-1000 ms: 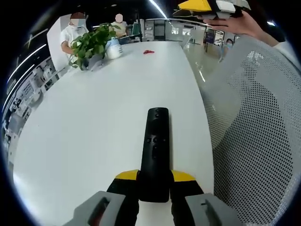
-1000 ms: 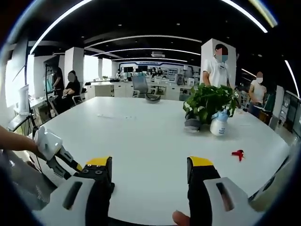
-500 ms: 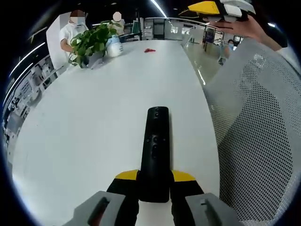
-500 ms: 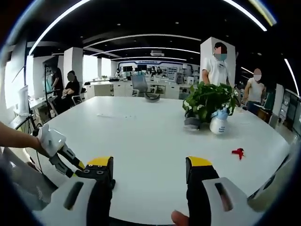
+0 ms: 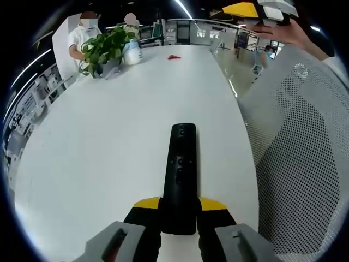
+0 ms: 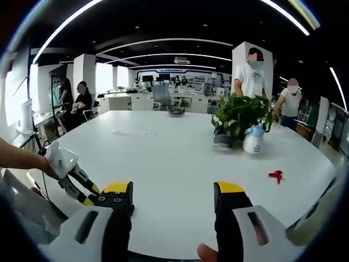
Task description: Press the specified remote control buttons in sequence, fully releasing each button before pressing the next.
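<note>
The left gripper (image 5: 179, 210) held the black remote (image 5: 180, 174) tight over the white table (image 5: 109, 125); the right gripper (image 6: 173, 204) was open (far away); 0 buttons looked pressed.
</note>
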`<action>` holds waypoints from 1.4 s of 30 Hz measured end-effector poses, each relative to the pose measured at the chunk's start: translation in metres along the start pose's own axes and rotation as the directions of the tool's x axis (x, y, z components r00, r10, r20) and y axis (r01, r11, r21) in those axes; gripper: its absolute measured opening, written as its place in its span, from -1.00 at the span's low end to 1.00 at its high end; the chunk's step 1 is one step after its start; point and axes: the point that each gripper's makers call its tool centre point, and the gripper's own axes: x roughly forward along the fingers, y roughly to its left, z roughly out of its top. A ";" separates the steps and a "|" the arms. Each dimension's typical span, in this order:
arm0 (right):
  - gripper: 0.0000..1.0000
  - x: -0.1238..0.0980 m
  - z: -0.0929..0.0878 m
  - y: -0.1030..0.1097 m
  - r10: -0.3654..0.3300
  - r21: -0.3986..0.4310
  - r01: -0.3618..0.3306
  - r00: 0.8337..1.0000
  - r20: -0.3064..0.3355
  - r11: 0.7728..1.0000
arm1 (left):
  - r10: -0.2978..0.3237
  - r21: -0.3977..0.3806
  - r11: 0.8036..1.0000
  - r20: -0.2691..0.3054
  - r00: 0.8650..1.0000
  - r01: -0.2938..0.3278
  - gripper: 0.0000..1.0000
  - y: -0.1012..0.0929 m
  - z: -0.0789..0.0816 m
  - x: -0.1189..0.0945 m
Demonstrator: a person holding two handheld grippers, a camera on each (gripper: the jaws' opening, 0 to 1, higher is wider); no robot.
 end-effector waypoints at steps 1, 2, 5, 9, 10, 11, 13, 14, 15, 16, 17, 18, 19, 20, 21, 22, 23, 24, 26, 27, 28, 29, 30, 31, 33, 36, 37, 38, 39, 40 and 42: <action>0.24 0.000 0.000 0.000 0.000 -0.002 0.000 1.000 -0.001 1.000 | 0.002 -0.002 1.000 0.000 1.000 -0.002 -0.52 0.001 0.000 0.000; 0.23 0.000 0.000 0.000 0.000 -0.002 0.000 1.000 -0.002 1.000 | 0.004 -0.003 1.000 -0.001 1.000 -0.004 -0.52 0.002 0.000 0.000; 0.23 0.000 -0.001 0.001 0.002 -0.006 -0.002 1.000 -0.005 1.000 | 0.011 -0.008 1.000 -0.001 1.000 -0.011 -0.52 0.004 0.000 0.000; 0.22 0.000 -0.001 0.000 0.000 -0.007 0.000 1.000 -0.007 1.000 | 0.011 -0.013 1.000 -0.003 1.000 -0.011 -0.52 0.007 0.000 0.001; 0.22 0.000 -0.001 0.000 0.000 -0.006 0.000 1.000 -0.008 1.000 | 0.011 -0.012 1.000 -0.005 1.000 -0.011 -0.52 0.008 0.001 0.001; 0.22 0.000 -0.001 0.000 -0.002 -0.006 0.002 1.000 -0.009 1.000 | 0.010 -0.012 1.000 -0.007 1.000 -0.010 -0.52 0.008 0.001 0.001; 0.22 0.000 -0.002 0.000 -0.003 -0.005 0.003 1.000 -0.009 1.000 | 0.009 -0.007 1.000 -0.015 1.000 -0.009 -0.52 0.009 0.001 0.002; 0.22 0.000 -0.001 -0.001 -0.003 -0.003 0.003 1.000 -0.009 1.000 | 0.007 -0.005 1.000 -0.017 1.000 -0.007 -0.52 0.009 0.001 0.002; 0.22 0.000 -0.001 -0.001 -0.004 -0.002 0.004 1.000 -0.009 1.000 | 0.006 -0.003 1.000 -0.019 1.000 -0.006 -0.52 0.010 0.001 0.002; 0.22 0.000 -0.002 -0.001 -0.006 -0.003 0.006 1.000 -0.010 1.000 | 0.005 -0.003 1.000 -0.020 1.000 -0.006 -0.52 0.010 0.001 0.002; 0.21 0.000 -0.002 -0.001 -0.006 -0.002 0.006 1.000 -0.011 1.000 | 0.006 -0.002 1.000 -0.022 1.000 -0.006 -0.52 0.011 0.001 0.002; 0.21 0.000 -0.002 -0.001 -0.006 -0.002 0.006 1.000 -0.012 1.000 | 0.007 -0.003 1.000 -0.022 1.000 -0.007 -0.52 0.012 0.001 0.002; 0.21 0.000 -0.002 -0.001 -0.007 -0.002 0.007 1.000 -0.013 1.000 | 0.008 -0.005 1.000 -0.023 1.000 -0.008 -0.52 0.013 0.000 0.002; 0.21 0.000 -0.002 -0.001 -0.007 -0.003 0.007 1.000 -0.013 1.000 | 0.010 -0.005 1.000 -0.025 1.000 -0.010 -0.52 0.013 0.000 0.002; 0.21 0.000 -0.002 -0.001 -0.007 -0.002 0.007 1.000 -0.013 1.000 | 0.013 -0.004 1.000 -0.026 1.000 -0.013 -0.52 0.013 0.001 0.003; 0.21 0.000 -0.002 -0.001 -0.007 -0.002 0.007 1.000 -0.014 1.000 | 0.015 -0.003 1.000 -0.027 1.000 -0.015 -0.52 0.013 0.001 0.002; 0.21 0.000 -0.002 -0.001 -0.007 -0.002 0.007 1.000 -0.015 1.000 | 0.018 -0.005 1.000 -0.029 0.999 -0.018 -0.52 0.014 0.001 0.002; 0.21 0.000 -0.003 -0.002 -0.008 -0.003 0.007 1.000 -0.016 1.000 | 0.020 -0.007 1.000 -0.030 0.999 -0.020 -0.52 0.015 0.001 0.002; 0.20 0.000 -0.003 -0.002 -0.007 -0.004 0.007 1.000 -0.016 1.000 | 0.021 -0.019 1.000 -0.033 0.999 -0.022 -0.52 0.016 0.001 0.002; 0.20 0.000 -0.003 -0.001 -0.007 -0.003 0.007 1.000 -0.016 1.000 | 0.021 -0.029 0.999 -0.035 0.999 -0.022 -0.52 0.018 0.001 0.002; 0.20 0.000 -0.003 -0.001 -0.007 -0.003 0.007 1.000 -0.016 1.000 | 0.021 -0.031 0.999 -0.035 0.999 -0.022 -0.52 0.019 0.001 0.002; 0.20 0.000 -0.003 -0.002 -0.008 -0.004 0.008 1.000 -0.017 1.000 | 0.022 -0.032 0.999 -0.036 0.999 -0.023 -0.52 0.020 0.001 0.002; 0.20 0.000 -0.003 -0.002 -0.008 -0.004 0.008 1.000 -0.018 1.000 | 0.022 -0.033 0.999 -0.037 0.999 -0.024 -0.52 0.021 0.001 0.002; 0.20 0.000 -0.003 -0.002 -0.008 -0.003 0.008 1.000 -0.019 1.000 | 0.023 -0.033 0.999 -0.039 0.999 -0.025 -0.52 0.021 0.001 0.002; 0.20 0.000 -0.003 -0.002 -0.009 -0.003 0.009 1.000 -0.020 1.000 | 0.023 -0.029 0.999 -0.042 0.999 -0.024 -0.52 0.022 0.001 0.002; 0.19 0.000 -0.004 -0.002 -0.009 -0.001 0.009 1.000 -0.023 1.000 | 0.017 -0.023 1.000 -0.041 0.999 -0.018 -0.52 0.025 0.001 0.002; 0.19 0.000 -0.005 -0.002 -0.009 -0.001 0.009 1.000 -0.025 1.000 | 0.017 -0.024 1.000 -0.042 0.999 -0.018 -0.52 0.026 0.001 0.002; 0.19 0.000 -0.005 -0.002 -0.008 -0.002 0.008 1.000 -0.025 1.000 | 0.017 -0.022 1.000 -0.042 0.999 -0.018 -0.52 0.028 0.002 0.003; 0.19 0.001 -0.005 -0.002 -0.008 -0.002 0.008 1.000 -0.025 1.000 | 0.017 -0.022 1.000 -0.042 0.999 -0.018 -0.52 0.029 0.002 0.003; 0.19 0.001 -0.005 -0.002 -0.008 -0.003 0.008 1.000 -0.026 1.000 | 0.017 -0.023 1.000 -0.042 0.999 -0.018 -0.52 0.030 0.002 0.003; 0.19 0.001 -0.005 -0.002 -0.008 -0.004 0.008 1.000 -0.029 1.000 | 0.016 -0.024 1.000 -0.042 0.999 -0.017 -0.52 0.033 0.002 0.003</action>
